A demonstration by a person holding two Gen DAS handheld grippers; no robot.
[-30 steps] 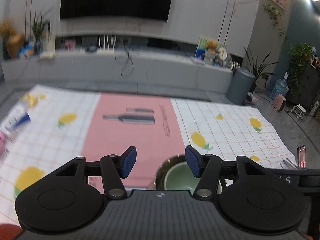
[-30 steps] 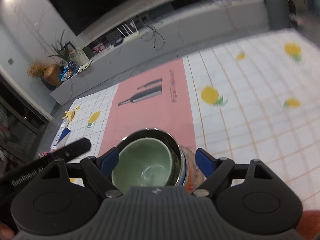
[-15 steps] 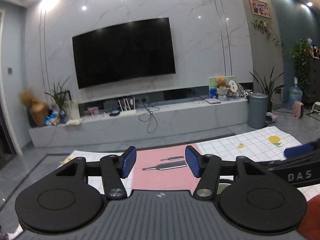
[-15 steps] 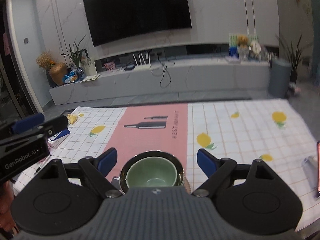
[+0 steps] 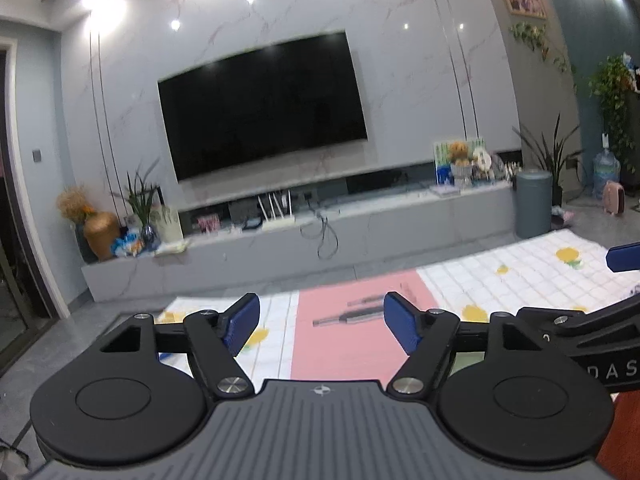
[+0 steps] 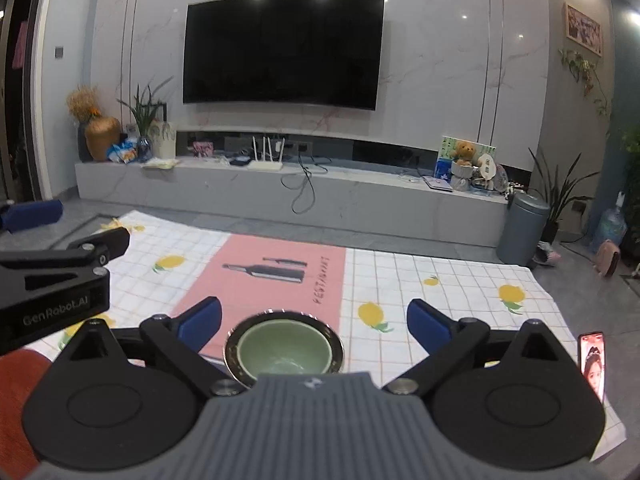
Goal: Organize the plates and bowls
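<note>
Right gripper [image 6: 314, 322]: jaws spread wide, blue pads clear on both sides, nothing between them but air; directly below and between the pads sits a pale green bowl [image 6: 282, 350] nested inside a darker bowl with a shiny rim [image 6: 338, 346], the pair standing upright near the near edge of the cloth, on the pink centre panel. Left gripper [image 5: 321, 322]: jaws likewise parted and holding nothing, raised level above the cloth with its blue pads well apart from any dish; a sliver of pale green behind its right finger link may be the same bowl (too little shows to be sure). Each gripper appears at the side of the other's view, the two held side by side. Tablecloth [image 6: 440, 280]: white check with yellow lemon prints, pink panel printed with a bottle [image 6: 266, 270] down the middle. Phone [image 6: 593, 362]: screen lit, lying at the right edge of the cloth, well apart from the bowls. Beyond the far edge: long grey media console [image 6: 280, 196] carrying a white router [image 6: 266, 158], a golden vase [image 6: 100, 136] and a teddy bear [image 6: 464, 150]; dark wall-mounted television [image 6: 282, 50] above; grey bin [image 6: 522, 228] on the floor at the console's right end
</note>
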